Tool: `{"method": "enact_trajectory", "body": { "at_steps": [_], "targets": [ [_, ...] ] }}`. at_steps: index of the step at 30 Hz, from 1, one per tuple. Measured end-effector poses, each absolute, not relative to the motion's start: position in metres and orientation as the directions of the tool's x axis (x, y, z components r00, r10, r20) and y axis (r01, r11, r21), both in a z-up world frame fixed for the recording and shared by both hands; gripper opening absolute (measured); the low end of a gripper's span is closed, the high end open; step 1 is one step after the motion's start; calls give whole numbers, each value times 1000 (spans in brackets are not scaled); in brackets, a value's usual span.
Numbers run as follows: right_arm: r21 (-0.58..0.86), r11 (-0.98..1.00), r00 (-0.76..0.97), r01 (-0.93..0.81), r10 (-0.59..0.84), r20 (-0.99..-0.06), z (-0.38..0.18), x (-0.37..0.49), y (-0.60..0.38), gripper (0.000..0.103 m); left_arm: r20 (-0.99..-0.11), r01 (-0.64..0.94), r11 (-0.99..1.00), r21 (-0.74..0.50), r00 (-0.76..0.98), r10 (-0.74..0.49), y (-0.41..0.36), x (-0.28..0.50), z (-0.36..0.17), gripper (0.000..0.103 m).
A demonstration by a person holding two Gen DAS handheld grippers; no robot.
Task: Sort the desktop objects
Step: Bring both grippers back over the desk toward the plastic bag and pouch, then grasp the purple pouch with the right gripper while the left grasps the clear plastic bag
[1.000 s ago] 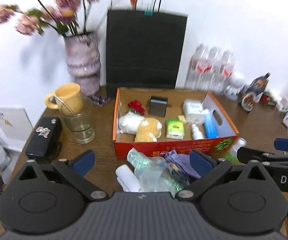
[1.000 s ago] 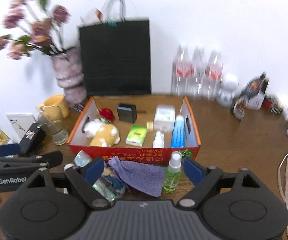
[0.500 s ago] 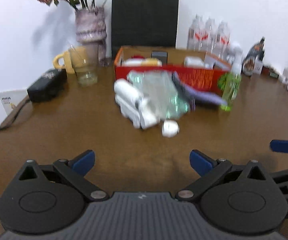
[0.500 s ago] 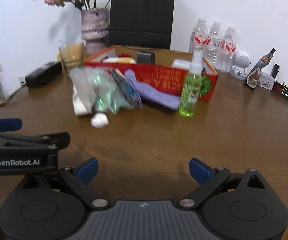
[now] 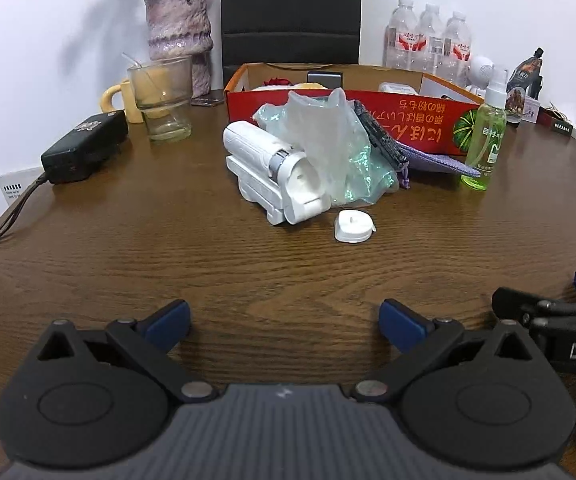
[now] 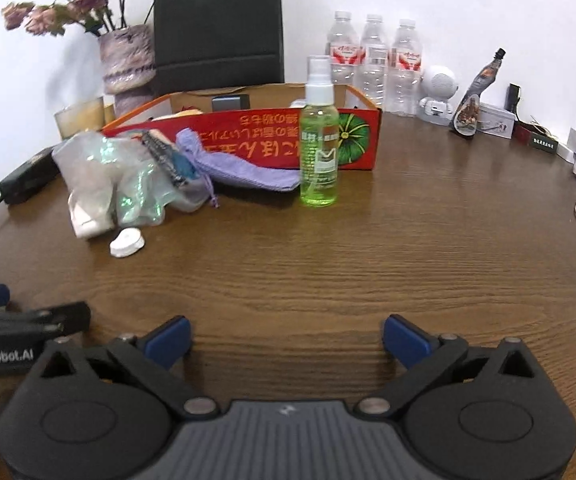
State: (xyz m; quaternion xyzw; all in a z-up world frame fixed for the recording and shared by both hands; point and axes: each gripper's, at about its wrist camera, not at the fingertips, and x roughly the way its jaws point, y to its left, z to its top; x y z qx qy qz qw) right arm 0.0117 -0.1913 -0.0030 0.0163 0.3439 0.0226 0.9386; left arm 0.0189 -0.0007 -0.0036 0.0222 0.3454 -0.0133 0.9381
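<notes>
Our sorting pile sits in front of the red box (image 5: 367, 118).

Against the box's front wall we see a white ribbed device (image 5: 276, 172), crinkled clear bag (image 5: 339, 152), purple cloth pouch (image 6: 244, 172) and upright green spray bottle (image 6: 319, 152); a round white cap (image 5: 353, 226) lies nearer us. Since a second ago, both claws, left gripper (image 5: 284, 320) and right gripper (image 6: 286, 338), have dropped low over the woodgrain table (image 5: 168, 248), spread wide, gripping nothing.

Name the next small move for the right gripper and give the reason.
Probably advance the open right gripper toward the upright green spray bottle. It stands directly ahead on the table, outside the red box, with nothing between it and the empty gripper.
</notes>
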Motion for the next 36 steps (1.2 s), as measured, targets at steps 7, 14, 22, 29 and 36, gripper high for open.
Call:
{"method": "enact_trajectory", "body": {
  "at_steps": [7,14,22,29,36],
  "targets": [
    [23,999,759,-39,44,-649,-4,13,-188,103,-642,48,999,14,766,-28,0,20,-5,103],
    [24,999,759,-25,35,-650,-4,14,-189,103,-643,69,997,15,765,-43,-2,20,-4,103],
    [21,1000,759,-20,29,-650,-4,15,-189,103,-643,69,998,13,764,-44,-3,20,-4,103],
    [17,1000,759,-15,22,-651,-5,16,-189,103,-643,69,998,12,764,-45,-4,20,-5,103],
    [10,996,788,-88,76,-611,14,25,-186,73,-541,108,992,-66,831,-126,23,33,33,103]
  ]
}}
